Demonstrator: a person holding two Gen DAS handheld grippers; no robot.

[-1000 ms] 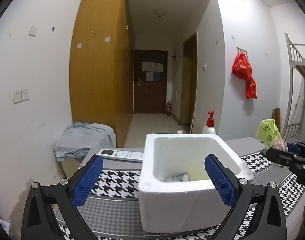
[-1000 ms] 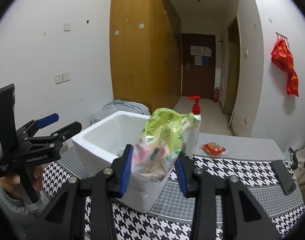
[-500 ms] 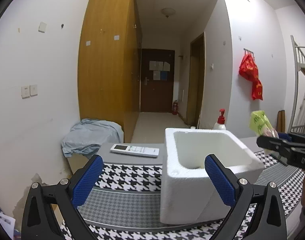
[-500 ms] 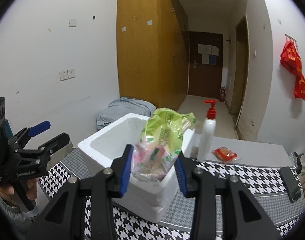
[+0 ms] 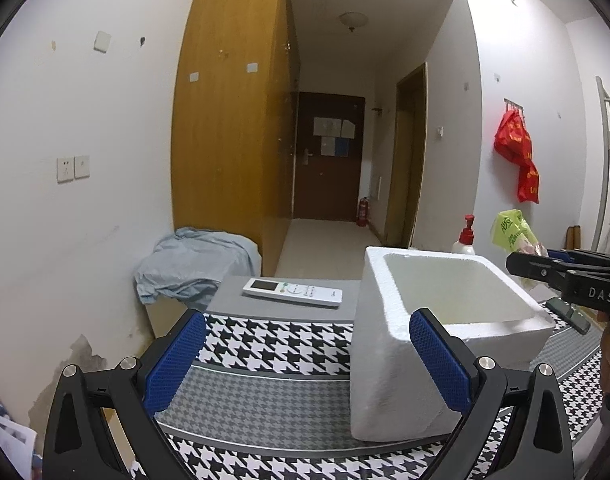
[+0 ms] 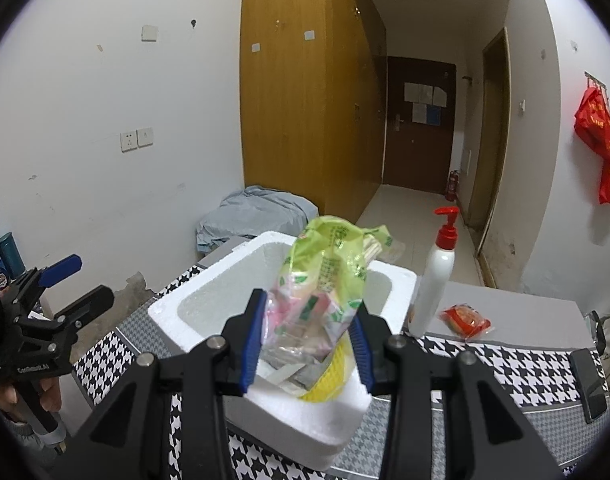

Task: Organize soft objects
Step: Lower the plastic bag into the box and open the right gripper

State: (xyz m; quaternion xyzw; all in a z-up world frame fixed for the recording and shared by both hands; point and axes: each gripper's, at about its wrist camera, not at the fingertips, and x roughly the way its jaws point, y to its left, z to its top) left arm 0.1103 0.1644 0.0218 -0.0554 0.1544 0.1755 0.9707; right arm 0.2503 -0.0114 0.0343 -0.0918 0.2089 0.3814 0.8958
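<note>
My right gripper (image 6: pixel 309 338) is shut on a green snack bag (image 6: pixel 325 280) and holds it over the near end of the white foam box (image 6: pixel 209 304). A yellow thing and some packets lie inside the box below the bag. In the left wrist view the foam box (image 5: pixel 389 364) stands at the right, with the right gripper (image 5: pixel 517 264) and the green bag (image 5: pixel 511 230) above its far right side. My left gripper (image 5: pixel 305 360) is open and empty, left of the box above the houndstooth cloth. It also shows in the right wrist view (image 6: pixel 81 292).
A white remote (image 5: pixel 293 291) lies on the grey table behind the cloth. A pump bottle (image 6: pixel 433 280) and a red packet (image 6: pixel 465 320) sit right of the box. A phone (image 6: pixel 589 384) lies at the far right. A blue-grey cloth pile (image 5: pixel 193 260) lies by the wall.
My left gripper has drawn back to the left, away from the box. My right gripper has carried the green bag forward over the box.
</note>
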